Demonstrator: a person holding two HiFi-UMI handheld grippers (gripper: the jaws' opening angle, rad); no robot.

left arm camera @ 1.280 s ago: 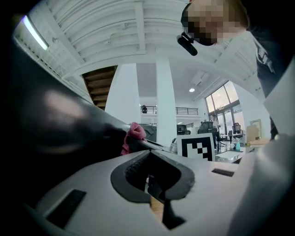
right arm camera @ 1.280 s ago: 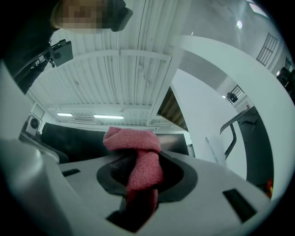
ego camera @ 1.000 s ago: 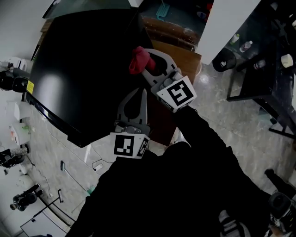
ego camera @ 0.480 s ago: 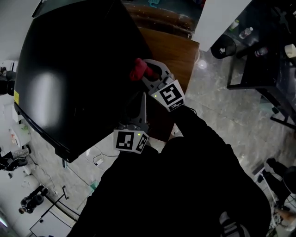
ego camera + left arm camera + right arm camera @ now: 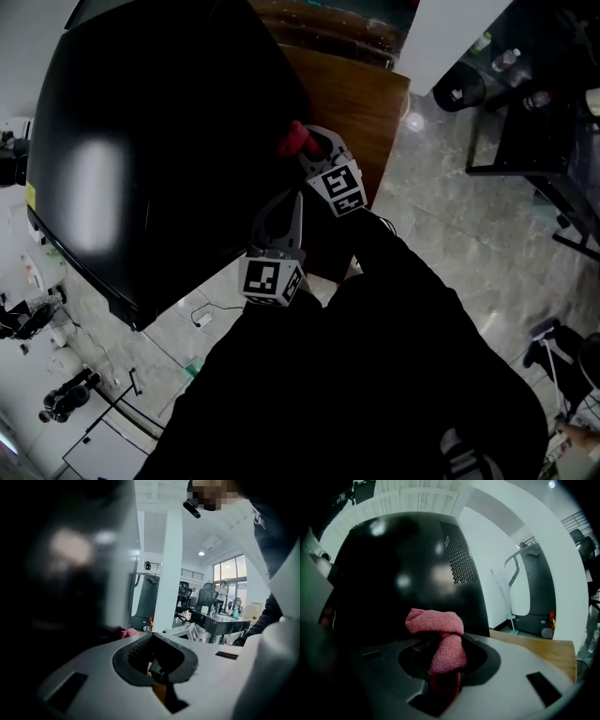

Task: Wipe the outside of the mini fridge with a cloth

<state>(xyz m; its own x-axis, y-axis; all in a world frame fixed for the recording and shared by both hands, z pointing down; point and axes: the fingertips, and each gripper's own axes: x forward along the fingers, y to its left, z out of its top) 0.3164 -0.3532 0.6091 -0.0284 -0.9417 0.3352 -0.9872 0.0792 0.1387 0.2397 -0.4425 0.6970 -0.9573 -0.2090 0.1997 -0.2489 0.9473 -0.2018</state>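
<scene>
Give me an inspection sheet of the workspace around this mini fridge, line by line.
Surface: fridge outside is glossy black with light glare; no dirt visible.
Job's things: pink cloth, bunched, close to the fridge's side; contact cannot be told.
Clutter: bottle on the black desk.
Grippers: right gripper shut on the cloth; left gripper shut, empty.
Cables: white cable lying on the floor.
Surroundings: wooden table beside the fridge; open office beyond.
</scene>
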